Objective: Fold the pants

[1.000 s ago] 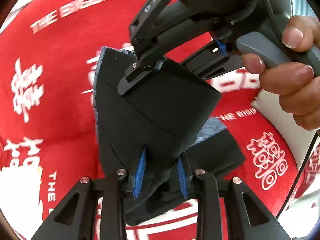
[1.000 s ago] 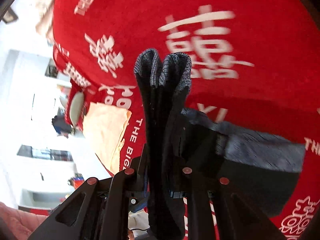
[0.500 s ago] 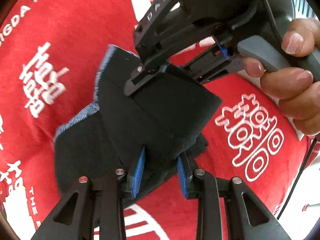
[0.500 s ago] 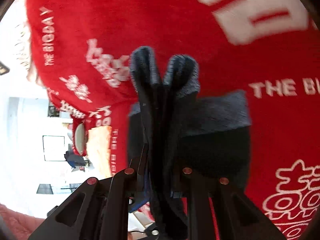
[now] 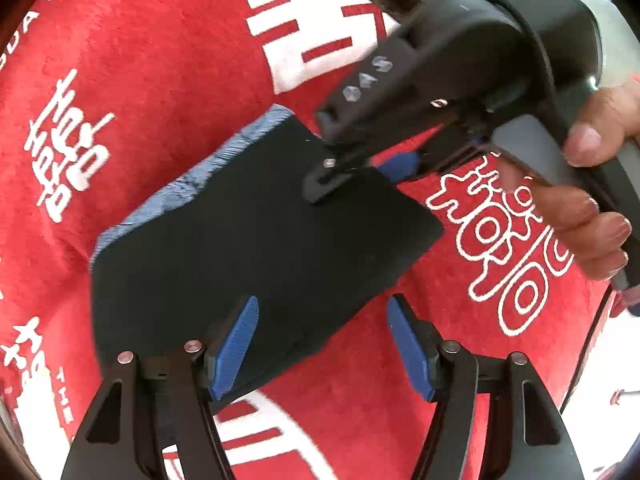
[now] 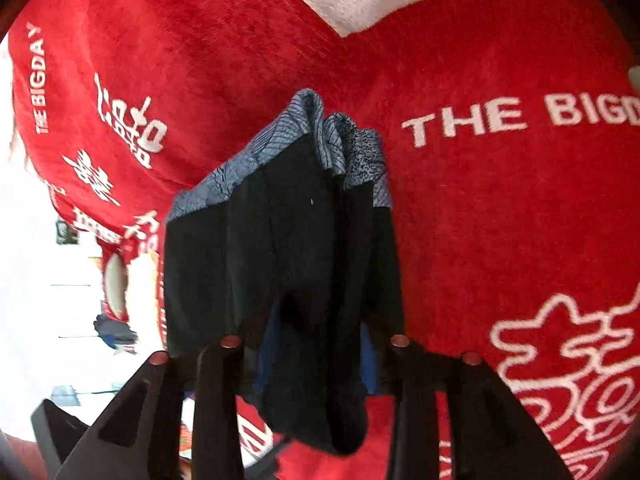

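The folded black pants [image 5: 256, 256] with a blue-grey patterned waistband lie flat on the red cloth [image 5: 160, 60]. My left gripper [image 5: 324, 344] is open, its blue pads [image 5: 236, 340] spread at the pants' near edge. The right gripper [image 5: 360, 172] shows in the left wrist view at the pants' far edge, one finger on top of the fabric. In the right wrist view the pants [image 6: 288, 264] fill the gap between the spread fingers of the right gripper [image 6: 316, 360], the fabric bunched and loose between them.
The red cloth [image 6: 500, 208] with white lettering and characters covers the whole surface. Its edge drops off at the left of the right wrist view, with a bright room beyond. A hand [image 5: 592, 184] holds the right gripper's handle.
Both grippers lowered the pants onto the red cloth and opened. The pants went from hanging pinched in both grippers to lying flat as a folded stack.
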A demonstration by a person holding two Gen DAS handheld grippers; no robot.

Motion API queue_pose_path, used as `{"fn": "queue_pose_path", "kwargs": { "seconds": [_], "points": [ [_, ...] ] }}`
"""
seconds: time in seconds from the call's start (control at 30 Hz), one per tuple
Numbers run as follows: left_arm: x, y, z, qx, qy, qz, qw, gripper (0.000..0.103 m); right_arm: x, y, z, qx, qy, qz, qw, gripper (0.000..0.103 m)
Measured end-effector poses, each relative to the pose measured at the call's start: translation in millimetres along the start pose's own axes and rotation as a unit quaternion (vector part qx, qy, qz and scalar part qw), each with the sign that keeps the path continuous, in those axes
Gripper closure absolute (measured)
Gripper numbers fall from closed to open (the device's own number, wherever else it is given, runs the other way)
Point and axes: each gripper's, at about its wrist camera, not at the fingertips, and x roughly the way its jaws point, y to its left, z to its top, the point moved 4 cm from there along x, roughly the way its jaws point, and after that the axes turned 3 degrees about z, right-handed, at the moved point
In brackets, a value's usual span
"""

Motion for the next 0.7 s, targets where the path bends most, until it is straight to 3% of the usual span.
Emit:
{"fn": "queue_pose_path", "kwargs": {
  "seconds": [0.07, 0.2, 0.33, 0.4, 0.47, 0.63, 0.7],
  "points": [
    [-7, 8, -3, -0.011, 0.002, 0.0, 0.9999, 0.035, -6, 1, -5, -0.006, -0.002, -0.035, 0.999, 0.046],
    [-16, 45, -12, -0.048, 0.013, 0.011, 0.9987, 0.035, -14, 4, -22, -0.007, -0.004, -0.089, 0.996, 0.046],
    [-14, 97, -20, -0.09, 0.02, 0.041, 0.9949, 0.035, -33, 7, -36, -0.003, -0.037, -0.145, 0.989, 0.045],
    [-13, 125, -21, -0.12, 0.023, 0.054, 0.991, 0.035, -40, 14, -38, -0.012, -0.054, -0.161, 0.985, 0.052],
    [-5, 153, -20, -0.155, 0.031, 0.067, 0.9851, 0.035, -45, 24, -38, -0.025, -0.069, -0.161, 0.984, 0.078],
    [24, 227, -11, -0.262, 0.046, 0.102, 0.9585, 0.035, -32, 41, -36, -0.049, -0.063, -0.151, 0.985, 0.079],
    [40, 248, -6, -0.298, 0.055, 0.096, 0.9481, 0.035, -18, 47, -39, -0.058, -0.054, -0.156, 0.985, 0.079]
  ]
}}
